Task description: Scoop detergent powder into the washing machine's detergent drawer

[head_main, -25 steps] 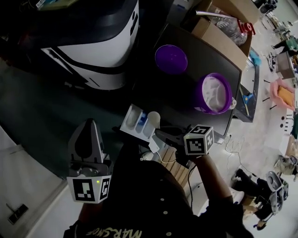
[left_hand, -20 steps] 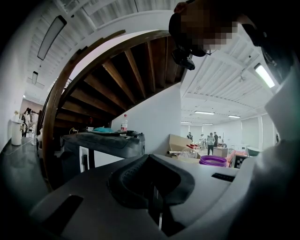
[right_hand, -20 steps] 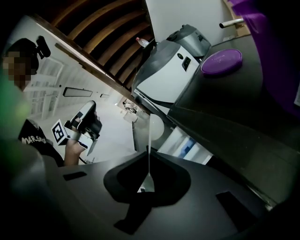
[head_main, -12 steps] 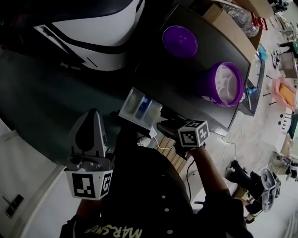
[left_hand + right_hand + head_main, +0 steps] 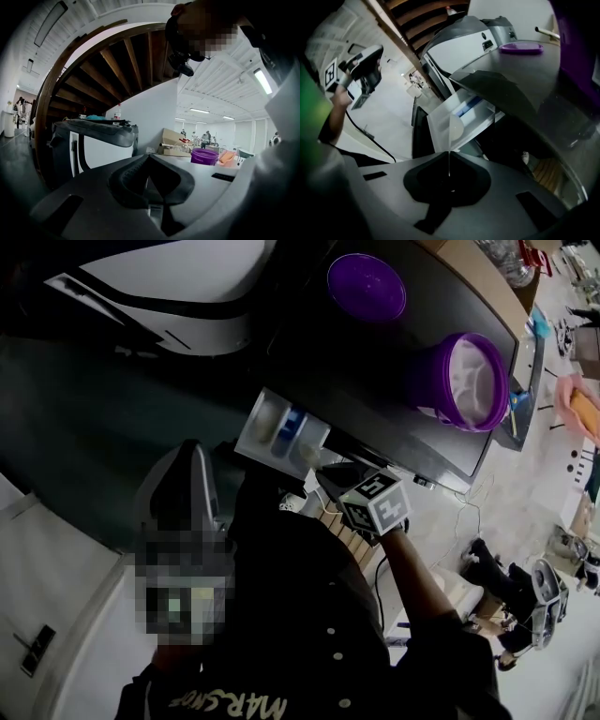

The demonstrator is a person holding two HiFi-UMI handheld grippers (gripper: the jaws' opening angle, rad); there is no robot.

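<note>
1 scoop (image 5: 454,129): white, bowl at the front end of the detergent drawer (image 5: 278,430).
Drawer: pulled out of the washing machine's front, white with a blue insert.
Right gripper (image 5: 449,157): jaws clamped on the scoop's thin handle.
Purple tub (image 5: 433,382): on the machine's top (image 5: 375,352), near its right edge, white powder inside.
Purple lid (image 5: 366,285): flat, toward the top's rear.
Left gripper (image 5: 149,158): raised well apart from the drawer, jaws together, nothing between them.

Wooden slats (image 5: 349,542) on floor; cardboard box (image 5: 473,277) top right; pink object (image 5: 583,409) right edge.
</note>
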